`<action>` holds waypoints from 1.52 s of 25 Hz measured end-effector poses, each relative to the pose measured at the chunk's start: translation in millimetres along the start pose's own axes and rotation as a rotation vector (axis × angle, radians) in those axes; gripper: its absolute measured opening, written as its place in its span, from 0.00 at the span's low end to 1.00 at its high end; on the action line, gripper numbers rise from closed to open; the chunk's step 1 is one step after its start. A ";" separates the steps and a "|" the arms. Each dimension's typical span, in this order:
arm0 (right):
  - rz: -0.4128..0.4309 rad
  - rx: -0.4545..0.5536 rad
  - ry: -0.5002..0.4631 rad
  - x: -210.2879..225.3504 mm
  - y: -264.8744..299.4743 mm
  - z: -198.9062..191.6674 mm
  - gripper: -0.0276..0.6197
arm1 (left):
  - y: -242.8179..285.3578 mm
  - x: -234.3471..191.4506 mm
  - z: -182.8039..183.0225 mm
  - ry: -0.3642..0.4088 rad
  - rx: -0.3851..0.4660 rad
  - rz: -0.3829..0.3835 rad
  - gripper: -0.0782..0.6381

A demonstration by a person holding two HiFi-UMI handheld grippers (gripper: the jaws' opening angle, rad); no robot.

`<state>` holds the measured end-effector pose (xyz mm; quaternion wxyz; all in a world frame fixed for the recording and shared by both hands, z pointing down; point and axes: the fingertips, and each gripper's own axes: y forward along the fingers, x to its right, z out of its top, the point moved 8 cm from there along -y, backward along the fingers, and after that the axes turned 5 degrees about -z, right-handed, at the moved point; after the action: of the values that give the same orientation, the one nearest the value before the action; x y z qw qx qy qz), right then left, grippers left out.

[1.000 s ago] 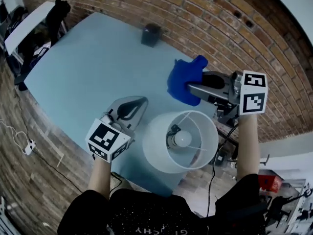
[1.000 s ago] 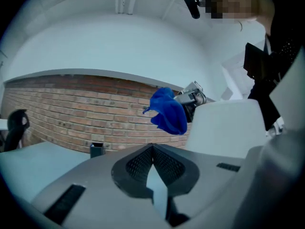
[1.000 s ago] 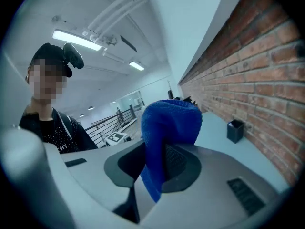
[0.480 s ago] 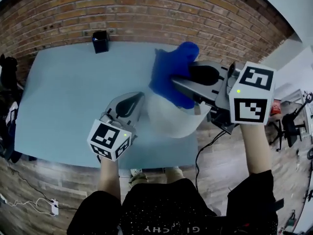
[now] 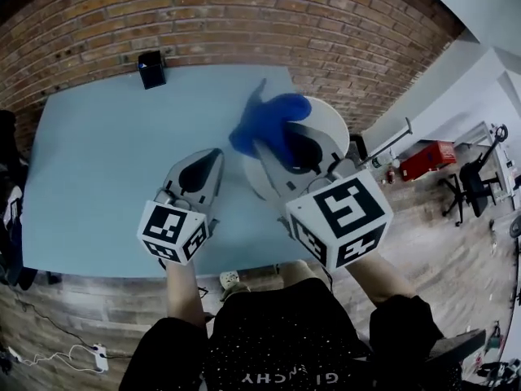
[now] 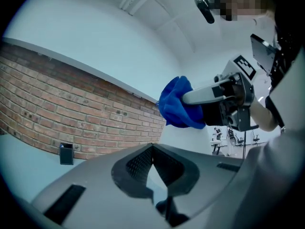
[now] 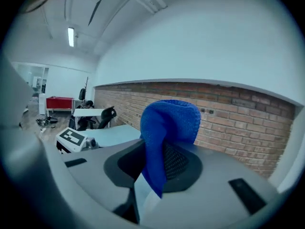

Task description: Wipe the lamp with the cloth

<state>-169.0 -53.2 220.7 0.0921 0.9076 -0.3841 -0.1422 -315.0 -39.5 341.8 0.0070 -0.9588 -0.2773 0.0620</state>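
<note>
Head view: my right gripper [image 5: 281, 137] pinches the blue cloth [image 5: 269, 119] and presses it onto the top of the white lamp [image 5: 332, 125], which stands near the right edge of the table [image 5: 98, 169]. The cloth bunches ahead of the jaws, so fabric rather than plastic meets the lamp. My left gripper [image 5: 205, 163] hovers low just beside the lamp, placed, I judge, to steady it if it tips.

Left gripper view: my jaws are pressed together on nothing. Beyond them the cloth [image 6: 175, 104] drapes over the lamp [image 6: 183, 138].

Right gripper view: both jaws clamp the cloth [image 7: 164, 128], which folds over their tips into a padded wiping face.
</note>
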 end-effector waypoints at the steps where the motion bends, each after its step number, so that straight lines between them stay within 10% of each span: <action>1: -0.020 0.008 0.000 -5.8 -0.4 -3.5 0.16 | -2.6 0.9 -1.4 0.001 -0.002 0.001 0.12; 12: -0.122 0.014 0.191 -34.8 15.7 -82.3 0.16 | -24.4 3.3 -21.2 -0.003 -0.065 0.026 0.12; 23: 0.095 -0.077 0.253 -61.5 29.0 -154.2 0.16 | -44.9 12.4 -28.8 -0.003 -0.112 0.049 0.12; 29: 0.251 0.084 0.155 -41.5 -19.0 -101.0 0.16 | -44.1 23.8 -10.9 0.019 -0.079 0.019 0.12; 38: 0.140 0.285 -0.099 50.0 -81.5 7.9 0.16 | -29.0 42.0 20.3 0.084 -0.033 -0.042 0.12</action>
<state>-83.7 -33.7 181.3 -0.0470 0.8743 -0.4669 -0.1242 -297.7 7.0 318.2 0.0041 -0.9545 -0.2977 0.0171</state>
